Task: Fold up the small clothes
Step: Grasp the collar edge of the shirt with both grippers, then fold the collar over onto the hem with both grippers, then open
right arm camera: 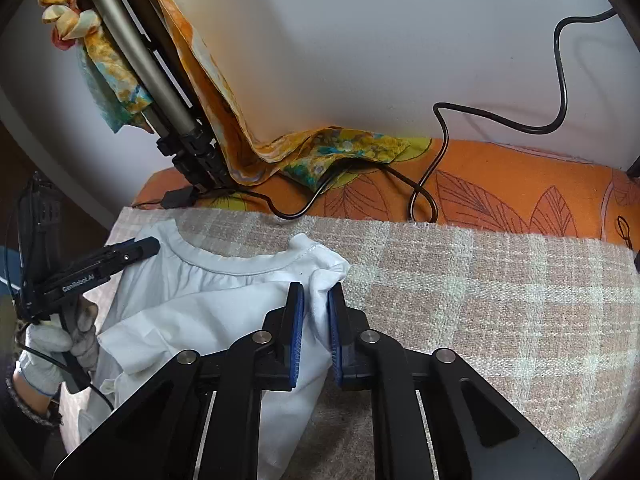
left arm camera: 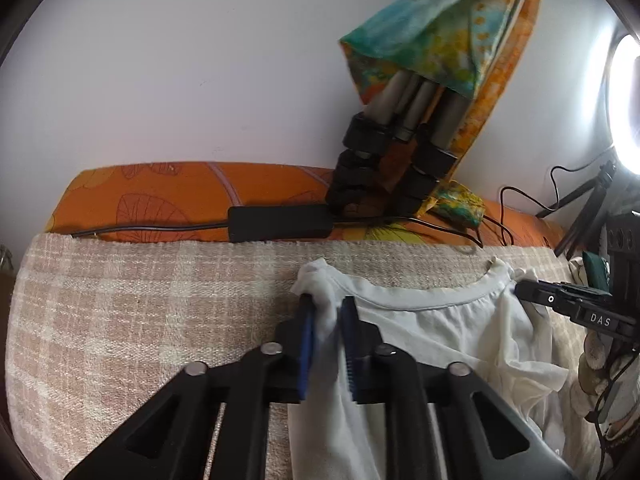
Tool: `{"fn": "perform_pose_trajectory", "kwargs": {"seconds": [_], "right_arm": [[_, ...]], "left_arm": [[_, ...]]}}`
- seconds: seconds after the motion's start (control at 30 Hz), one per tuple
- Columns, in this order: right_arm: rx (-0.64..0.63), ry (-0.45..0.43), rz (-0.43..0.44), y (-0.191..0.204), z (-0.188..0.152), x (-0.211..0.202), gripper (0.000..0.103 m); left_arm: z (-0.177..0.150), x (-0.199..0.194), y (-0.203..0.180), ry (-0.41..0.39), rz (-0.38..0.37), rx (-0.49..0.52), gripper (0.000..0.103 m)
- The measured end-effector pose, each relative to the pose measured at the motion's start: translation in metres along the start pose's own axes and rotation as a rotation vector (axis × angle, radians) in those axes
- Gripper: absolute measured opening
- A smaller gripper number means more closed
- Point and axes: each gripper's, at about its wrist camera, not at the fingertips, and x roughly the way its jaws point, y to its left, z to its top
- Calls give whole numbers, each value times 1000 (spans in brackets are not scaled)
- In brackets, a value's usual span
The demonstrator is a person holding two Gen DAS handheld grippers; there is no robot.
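A small white shirt [left arm camera: 432,320] with a round neckline lies on a beige checked cloth [left arm camera: 140,320], collar toward the wall. My left gripper [left arm camera: 328,304] is shut on the shirt's left shoulder. My right gripper [right arm camera: 316,290] is shut on the shirt's [right arm camera: 224,292] right shoulder. Each gripper shows in the other's view: the right one [left arm camera: 532,292] at the shirt's far shoulder, the left one [right arm camera: 140,248] held by a gloved hand [right arm camera: 44,356]. The shirt's lower part is crumpled and hangs toward me, partly hidden by the gripper bodies.
An orange leaf-print cushion [left arm camera: 180,196] runs along the white wall behind the cloth. A folded tripod [left arm camera: 392,140] draped with a colourful scarf [left arm camera: 432,36] leans there, with a black adapter [left arm camera: 280,222] and cables [right arm camera: 424,188]. A ring light [left arm camera: 628,104] shines at right.
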Motion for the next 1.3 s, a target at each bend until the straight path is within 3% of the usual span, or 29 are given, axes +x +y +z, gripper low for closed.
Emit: {"fn": "perform_pose_trajectory", "kwargs": {"seconds": [0.27,0.67,1.0,1.3], "right_arm": [[64,-61,48,1,-1,-23,4],[21,-141,123,45,-21,-103,3],[-30,-172,143,86,-77,-168,2],[-74,-138,127,108,-157,-193,2]], "left_arm": [[-1,-38,-7,-59,-46,1,3],[-34,-122,-26,-130,-47,68,2],[-87,-197,-50,-181,-28,119,2],[-176,-232,-55,-159,-10,114,1]]}}
